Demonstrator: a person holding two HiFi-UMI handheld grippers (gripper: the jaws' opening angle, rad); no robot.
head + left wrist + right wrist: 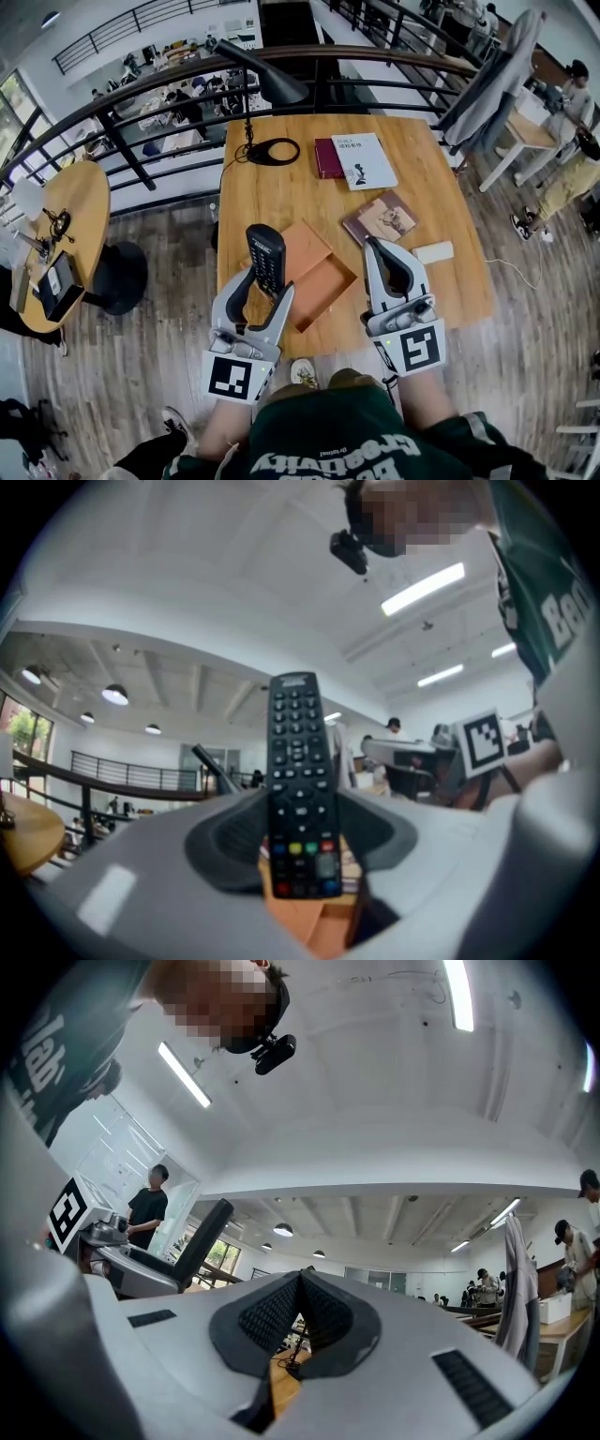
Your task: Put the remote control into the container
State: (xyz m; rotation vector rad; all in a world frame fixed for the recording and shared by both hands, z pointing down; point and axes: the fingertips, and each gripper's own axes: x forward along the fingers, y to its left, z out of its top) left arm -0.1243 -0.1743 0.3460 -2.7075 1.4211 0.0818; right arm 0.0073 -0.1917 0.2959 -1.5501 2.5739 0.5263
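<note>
remote [266,255]: blk, upright, clamped in L gripper [270,281] | container [323,289]: orange shallow tray, flat, beside remote

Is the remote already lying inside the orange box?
No, the remote is clamped between the jaws of the left gripper, sticking up out of them rather than lying in the orange box.

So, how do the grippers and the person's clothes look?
The left gripper and right gripper are light grey, with dark ribbed pads inside the jaws, a black-and-white marker cube behind. The person wears a dark green shirt with pale lettering.
</note>
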